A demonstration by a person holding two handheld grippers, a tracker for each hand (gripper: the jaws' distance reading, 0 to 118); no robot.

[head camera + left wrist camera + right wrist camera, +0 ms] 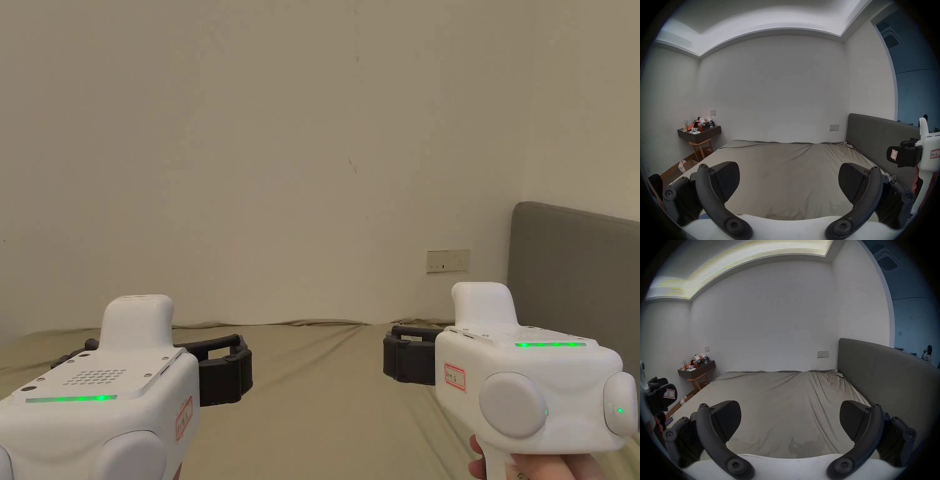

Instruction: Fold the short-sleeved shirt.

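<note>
Olive-grey cotton sheeting is stretched over the wide bed [786,170], creased toward the padded grey headboard [883,374], and no short-sleeved shirt can be found on the part of it that is seen; where the garment lies cannot be told. The left white-bodied gripper with black jaws [788,181] is held level above the mattress with its jaws spread wide and nothing between them. The right white-bodied gripper with black jaws [790,420] is held the same way, jaws parted and empty, just beside the other.

Folding is judged not yet begun. Several risks can be foreseen. If the shirt lies below or behind the cameras' reach, a blind downward reach could be made and the bedsheet pinched instead of the garment, dragging the loose creases along. With both tools carried so near each other, their jaws could be knocked together when they are lowered. A grasp taken on a single layer, or off a seam, would be expected to give a skewed fold.
</note>
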